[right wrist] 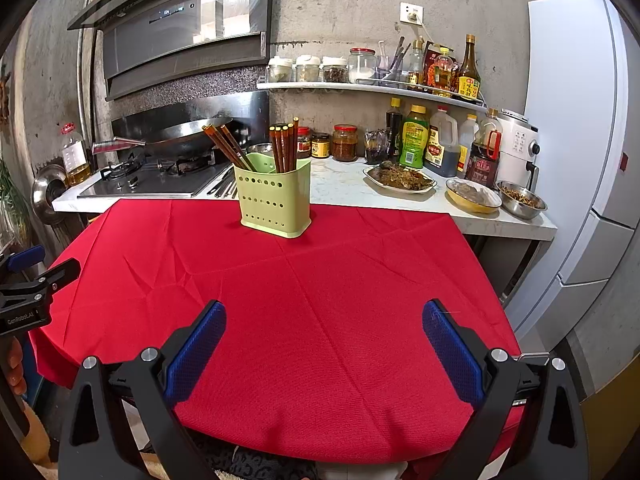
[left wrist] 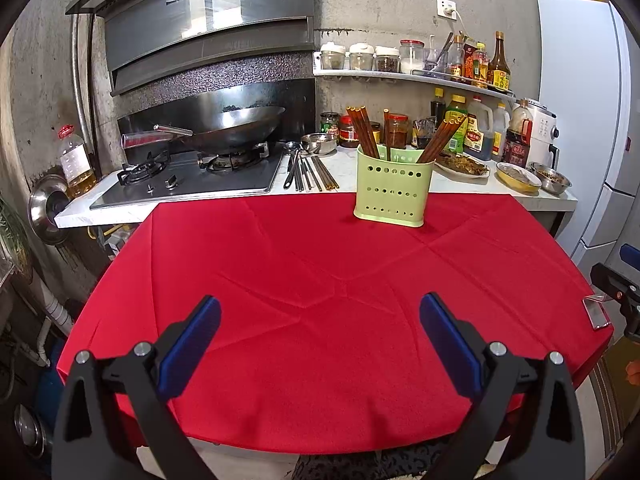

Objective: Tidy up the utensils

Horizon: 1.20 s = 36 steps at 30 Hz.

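Note:
A light green perforated utensil holder (left wrist: 393, 188) stands at the far edge of the red tablecloth (left wrist: 320, 300); it also shows in the right wrist view (right wrist: 274, 201). Brown chopsticks (left wrist: 365, 130) stand in it in separate bunches (right wrist: 285, 146). More loose chopsticks and spoons (left wrist: 308, 170) lie on the white counter beside the stove. My left gripper (left wrist: 320, 320) is open and empty, low over the near part of the table. My right gripper (right wrist: 324, 324) is open and empty, likewise over the near edge.
A wok (left wrist: 236, 128) sits on the gas stove (left wrist: 188, 176) at the back left. Sauce bottles, jars and food dishes (right wrist: 402, 178) crowd the counter and shelf. A white fridge (right wrist: 576, 140) stands at the right. A small shiny object (left wrist: 596, 312) lies at the table's right edge.

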Available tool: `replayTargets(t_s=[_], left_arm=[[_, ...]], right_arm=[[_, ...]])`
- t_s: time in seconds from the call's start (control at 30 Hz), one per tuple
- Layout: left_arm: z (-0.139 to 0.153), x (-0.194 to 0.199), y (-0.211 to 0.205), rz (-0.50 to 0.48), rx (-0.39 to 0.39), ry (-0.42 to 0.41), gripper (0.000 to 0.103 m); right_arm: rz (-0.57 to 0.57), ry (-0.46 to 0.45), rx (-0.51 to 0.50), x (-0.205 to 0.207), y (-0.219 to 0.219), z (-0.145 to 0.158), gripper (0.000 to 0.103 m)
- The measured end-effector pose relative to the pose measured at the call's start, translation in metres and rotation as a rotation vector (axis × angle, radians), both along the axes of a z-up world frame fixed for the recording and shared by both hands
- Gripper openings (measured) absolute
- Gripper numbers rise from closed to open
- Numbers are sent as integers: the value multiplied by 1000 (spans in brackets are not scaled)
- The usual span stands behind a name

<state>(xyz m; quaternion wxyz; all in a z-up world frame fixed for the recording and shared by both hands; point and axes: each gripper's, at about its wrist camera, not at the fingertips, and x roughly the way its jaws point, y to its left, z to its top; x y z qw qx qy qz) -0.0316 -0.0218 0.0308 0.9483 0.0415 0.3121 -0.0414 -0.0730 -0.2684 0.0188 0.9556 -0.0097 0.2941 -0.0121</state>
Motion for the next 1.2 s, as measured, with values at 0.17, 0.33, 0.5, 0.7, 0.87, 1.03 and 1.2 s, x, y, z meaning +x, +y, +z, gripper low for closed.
replayTargets(t_s=[0.17, 0.33, 0.5, 0.7, 0.87, 1.03, 1.2], left_arm=[[0, -1, 0, 0, 0, 1, 97], [-1, -1, 0, -1, -1, 1, 97], [-2, -1, 0, 2, -1, 3, 97], [-2, -1, 0, 0, -1, 2, 97], [-2, -1, -1, 0, 0, 3, 97], [-3, 0, -1, -3, 0, 4, 97], [-4, -1, -2, -8, 0, 13, 97]], right_arm=[[-2, 0, 2, 0, -1, 0, 97], [-1, -1, 4, 1, -1, 0, 97], [-2, -1, 3, 1, 0, 0, 97], [0, -1, 7, 1, -2, 0, 97], [-3, 0, 8, 1, -1, -1, 97], [-7, -1, 12, -1, -4, -4, 97], [-10, 0, 15, -3, -6, -5, 97]])
